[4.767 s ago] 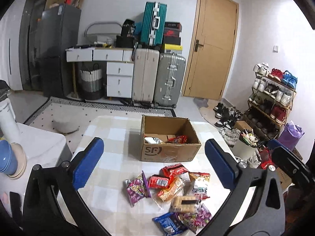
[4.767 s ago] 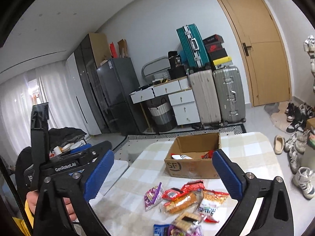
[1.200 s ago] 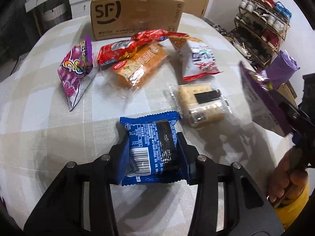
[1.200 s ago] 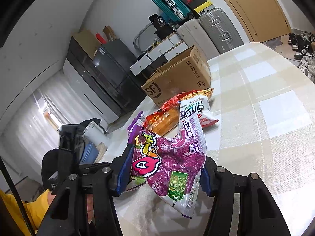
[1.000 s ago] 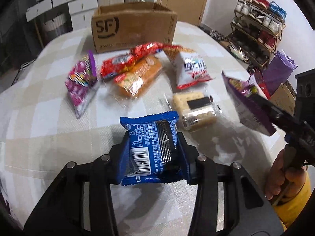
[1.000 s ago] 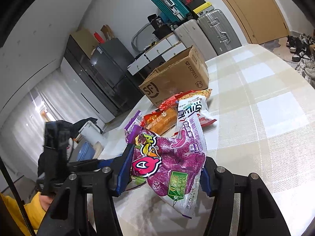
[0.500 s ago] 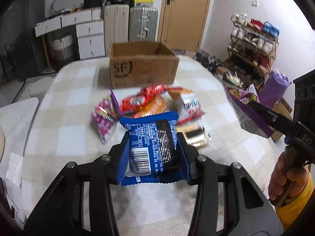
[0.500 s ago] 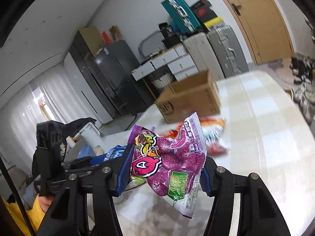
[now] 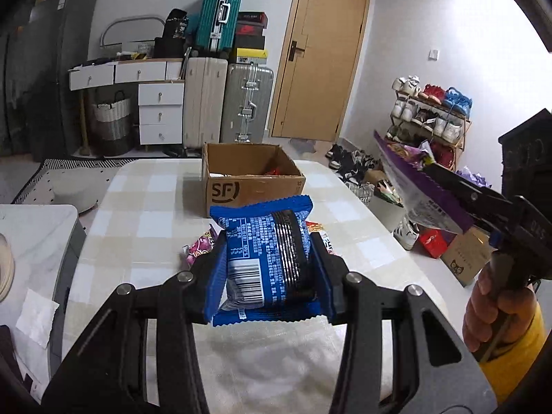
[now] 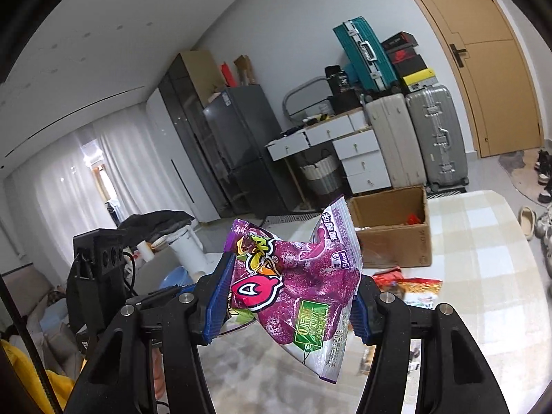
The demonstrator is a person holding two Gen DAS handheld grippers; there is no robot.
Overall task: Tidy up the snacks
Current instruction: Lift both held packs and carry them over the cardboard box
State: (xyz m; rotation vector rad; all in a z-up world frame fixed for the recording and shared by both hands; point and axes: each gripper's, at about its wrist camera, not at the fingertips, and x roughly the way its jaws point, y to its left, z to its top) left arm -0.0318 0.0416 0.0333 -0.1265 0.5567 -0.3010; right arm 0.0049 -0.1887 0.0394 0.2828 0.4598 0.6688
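Note:
My left gripper (image 9: 269,269) is shut on a blue cookie packet (image 9: 265,258) and holds it above the checked table, in front of the open cardboard box (image 9: 252,176). My right gripper (image 10: 289,296) is shut on a purple snack bag (image 10: 296,286) held high over the table; it also shows at the right of the left wrist view (image 9: 421,186). The box (image 10: 393,234) holds a few snacks. More snack packets (image 10: 410,286) lie on the table near the box; the held packets hide most of them.
The table has a checked cloth (image 9: 145,220). A white side surface (image 9: 31,241) stands at its left. Suitcases (image 9: 227,100), white drawers (image 9: 158,110) and a door (image 9: 321,55) stand behind. A shoe rack (image 9: 431,114) stands at the right.
Both grippers have risen from the table with their packets. The pile of snacks and the box now lie lower and farther away in both views.

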